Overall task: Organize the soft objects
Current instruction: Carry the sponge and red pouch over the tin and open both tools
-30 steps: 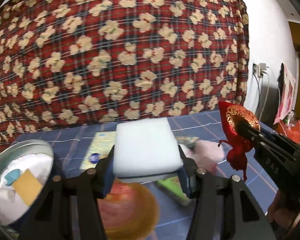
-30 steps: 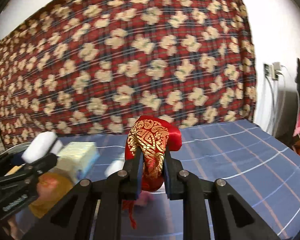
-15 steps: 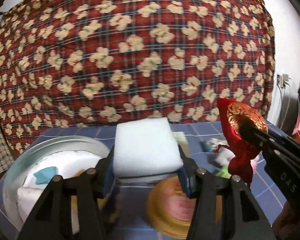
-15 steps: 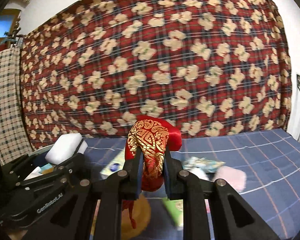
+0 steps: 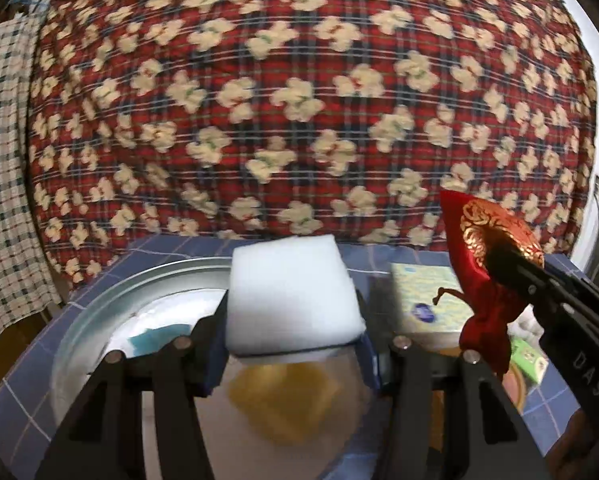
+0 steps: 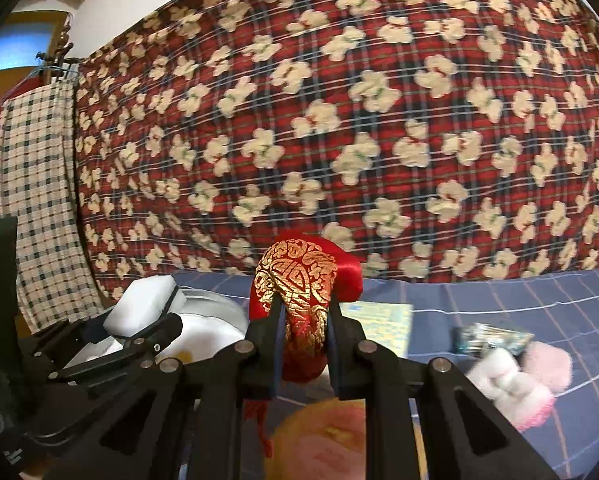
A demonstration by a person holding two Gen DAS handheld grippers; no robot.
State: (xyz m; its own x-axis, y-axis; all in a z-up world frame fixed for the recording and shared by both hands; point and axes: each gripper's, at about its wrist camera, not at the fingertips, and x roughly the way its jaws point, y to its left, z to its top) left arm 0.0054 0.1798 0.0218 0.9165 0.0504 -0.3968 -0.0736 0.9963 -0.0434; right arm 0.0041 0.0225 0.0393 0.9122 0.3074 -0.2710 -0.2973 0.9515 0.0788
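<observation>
White sponge block [image 5: 293, 294] being carried, pinched in left gripper [image 5: 293, 344], over metal basin [image 5: 99, 300] at near left, needing lowering and release; red brocade pouch [image 6: 305, 304] waiting, clamped in right gripper [image 6: 305, 346].

Metal basin [image 5: 99, 304] sitting open-topped under the left gripper [image 5: 293, 344]; right gripper [image 6: 303, 340] crowding its right side; blue tablecloth [image 6: 519, 300] lying bare far right.

Right hand-held gripper [image 6: 302, 322]: closed on a red pouch with gold embroidery [image 6: 305, 308], held above the blue checked tabletop [image 6: 539, 304]. Left: left hand-held gripper [image 6: 139, 320] clamping a white sponge [image 6: 139, 306] over a metal basin [image 6: 223, 310]. Right: pink-and-white plush item [image 6: 519, 380]. Far: red floral plaid cloth [image 6: 339, 120].
</observation>
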